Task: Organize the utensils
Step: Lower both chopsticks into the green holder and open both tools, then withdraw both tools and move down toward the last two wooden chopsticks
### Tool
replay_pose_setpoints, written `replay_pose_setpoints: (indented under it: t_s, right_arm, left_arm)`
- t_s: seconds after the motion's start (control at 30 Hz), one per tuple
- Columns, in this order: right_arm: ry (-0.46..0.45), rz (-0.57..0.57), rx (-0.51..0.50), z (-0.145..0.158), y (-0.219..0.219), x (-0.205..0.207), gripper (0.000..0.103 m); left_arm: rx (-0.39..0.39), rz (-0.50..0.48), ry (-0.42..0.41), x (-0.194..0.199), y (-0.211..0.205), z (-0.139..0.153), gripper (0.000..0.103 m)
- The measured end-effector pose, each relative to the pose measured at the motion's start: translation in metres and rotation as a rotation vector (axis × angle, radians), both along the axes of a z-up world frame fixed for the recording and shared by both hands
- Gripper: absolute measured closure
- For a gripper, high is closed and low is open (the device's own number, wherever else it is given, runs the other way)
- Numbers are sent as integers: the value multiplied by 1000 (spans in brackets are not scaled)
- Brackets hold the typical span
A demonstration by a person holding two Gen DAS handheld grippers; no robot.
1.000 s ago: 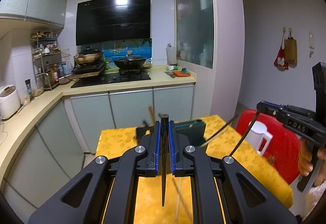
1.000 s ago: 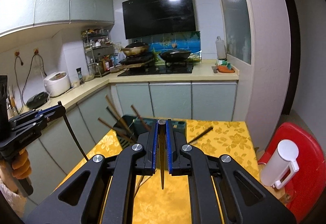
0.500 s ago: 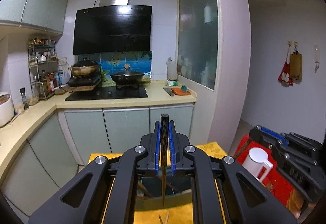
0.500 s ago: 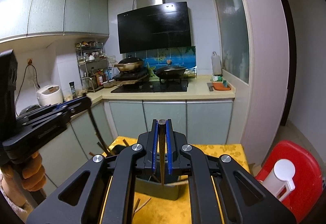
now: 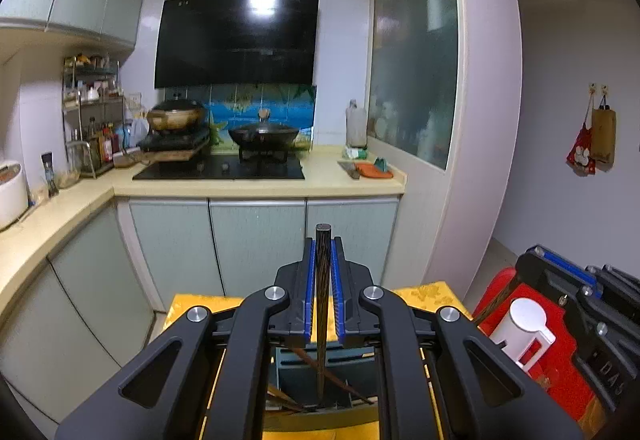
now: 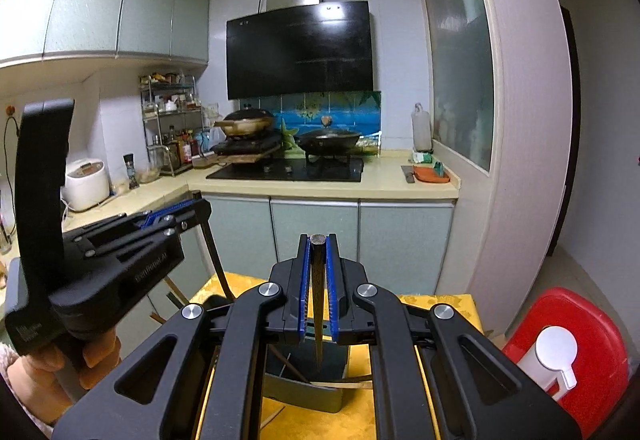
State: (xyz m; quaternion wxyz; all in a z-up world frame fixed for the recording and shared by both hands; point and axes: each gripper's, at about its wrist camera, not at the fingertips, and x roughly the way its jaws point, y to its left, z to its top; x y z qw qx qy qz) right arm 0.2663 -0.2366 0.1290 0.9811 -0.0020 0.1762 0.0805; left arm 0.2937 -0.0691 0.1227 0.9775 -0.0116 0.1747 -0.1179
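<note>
Holding one dark chopstick (image 5: 322,280) in the left claw (image 5: 323,300), clenched tight between the blue pads (image 5: 309,296). Pointing its thin end down into the dark holder box (image 5: 312,380) on the table (image 5: 424,290), right under the claw. Holding another dark chopstick (image 6: 318,296) in the right claw (image 6: 317,300), clenched tight on it too. Hanging its tip just over the same holder box (image 6: 316,396), not yet inside as far as can be seen.

Already resting in the box: a few brown chopsticks (image 5: 344,390), leaning this way and that. Looking like a good part of the job is done. Still needing to let go of these two sticks so they drop in. Lying flat on the yellow cloth near the box, one thin stick (image 6: 276,414), maybe still waiting for a turn. Not able to tell if more are hiding under the claws.

Sitting off to the right side, a red stool (image 6: 592,340) with a white jug (image 6: 550,360) on it. Showing at the left of the right view, a hand (image 6: 60,364) gripping the other tool's handle. Standing far behind, a stove with a black wok (image 5: 262,134) and a pale kitchen counter (image 5: 328,180).
</note>
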Motion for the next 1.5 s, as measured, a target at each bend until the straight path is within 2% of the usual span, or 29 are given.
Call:
replay_pose_setpoints:
  t_s: [0.23,0.57,0.6,0.63,0.7,0.73,0.77,0.83,0.93,1.17,1.5]
  right_arm:
    - [74,14,5,-19,1,17,95]
    - [124,-8,-46,-41,11,28,95]
    - [125,-9,-44,-43,11,30,95]
    - [128,-7,-43,-44,11,30,95]
    - [132,-1,-36,-46,10,31,91]
    - [133,-4,-30,-46,9,30,80]
    - [130,-10,-23,-46,8,29,60]
    - [96,-37,-5,-44,5,22,43]
    - [82,-27,-11,-42,4,16,43]
    - [63,-32,-44,-44,2,-1,43]
    - [48,-20,-38,-64,-4,-43,43]
  left_arm:
    - [10,11,42,7,6,-23,96]
    - [15,10,77,7,11,-39,93]
    - [10,10,82,7,12,-39,84]
    - [0,14,86,5,15,-39,67]
    - [-14,24,71,0,19,-37,48]
    - [-18,28,62,-3,22,-36,44]
    - [-20,27,60,-5,25,-34,42]
    - [-29,26,58,-9,30,-32,33]
    - [-38,34,52,-15,37,-32,28]
    - [-27,49,75,-25,50,-48,26]
    - [45,64,109,-63,63,-104,26]
